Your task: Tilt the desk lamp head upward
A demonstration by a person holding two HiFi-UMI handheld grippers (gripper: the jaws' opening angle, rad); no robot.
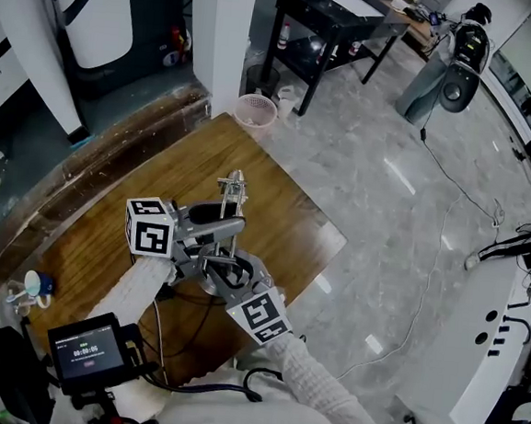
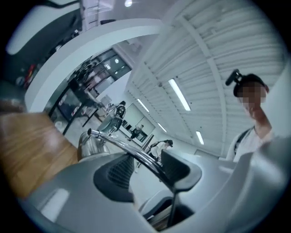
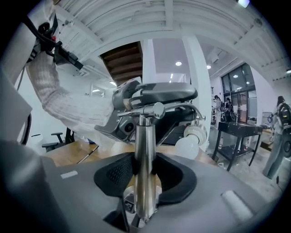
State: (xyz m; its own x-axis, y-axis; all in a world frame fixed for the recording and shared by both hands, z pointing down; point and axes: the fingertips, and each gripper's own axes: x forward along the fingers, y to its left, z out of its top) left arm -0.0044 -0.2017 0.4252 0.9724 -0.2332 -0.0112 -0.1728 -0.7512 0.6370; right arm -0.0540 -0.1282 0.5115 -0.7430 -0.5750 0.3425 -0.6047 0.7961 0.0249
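Note:
A chrome desk lamp [image 1: 233,190] stands in the middle of the wooden table [image 1: 105,248]. My right gripper [image 1: 228,270] is low on it. In the right gripper view its pads press both sides of the upright chrome post [image 3: 144,164], so that gripper [image 3: 145,175] is shut on the post. My left gripper [image 1: 227,223] reaches in higher up, at the lamp's thin arm [image 3: 136,112], with the white bulb [image 3: 187,146] beyond. In the left gripper view the arm rod [image 2: 122,143] runs slantwise between the jaws of that gripper [image 2: 148,170], against the right pad, with a gap at the left pad. The chrome lamp head [image 2: 93,142] sits past them.
A handheld device with a lit screen [image 1: 87,352] and a black cable [image 1: 158,336] lie at the table's near edge, and small items [image 1: 32,288] at its left. On the floor beyond are a pink basket [image 1: 256,111], a black table [image 1: 333,23] and a person [image 1: 449,66].

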